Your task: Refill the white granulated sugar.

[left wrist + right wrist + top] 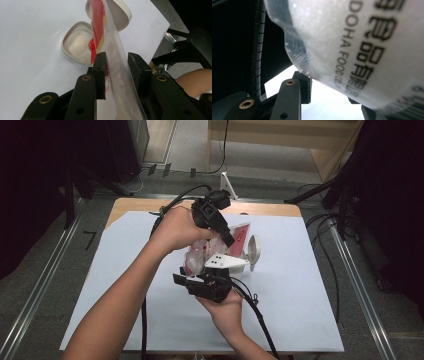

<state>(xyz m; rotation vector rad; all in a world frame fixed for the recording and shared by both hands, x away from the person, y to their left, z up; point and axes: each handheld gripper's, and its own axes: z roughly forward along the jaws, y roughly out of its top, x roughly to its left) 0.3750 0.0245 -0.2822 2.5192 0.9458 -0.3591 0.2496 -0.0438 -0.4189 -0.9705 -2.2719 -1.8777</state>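
In the high view, both hands hold a clear plastic bag [200,257] above the middle of the white-covered worktop [300,310]; the left gripper [227,240] grips its far end, the right gripper [192,279] its near end. In the left gripper view, the fingers [100,72] clamp the bag's sealed edge (a white lidded container [75,46] lies beyond). In the right gripper view, the printed bag [352,47] sits between the fingers [303,85], apparently pinched.

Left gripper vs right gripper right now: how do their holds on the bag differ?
The left gripper comes down from above onto the plastic bag; the right gripper comes at it from below, near the person. In its own view, the left gripper's jaws sit on the bag's flat sealed edge; the right gripper's jaws straddle the bulging printed body. Shared: black two-jaw grippers, both hand-held, on the same bag above the white sheet.
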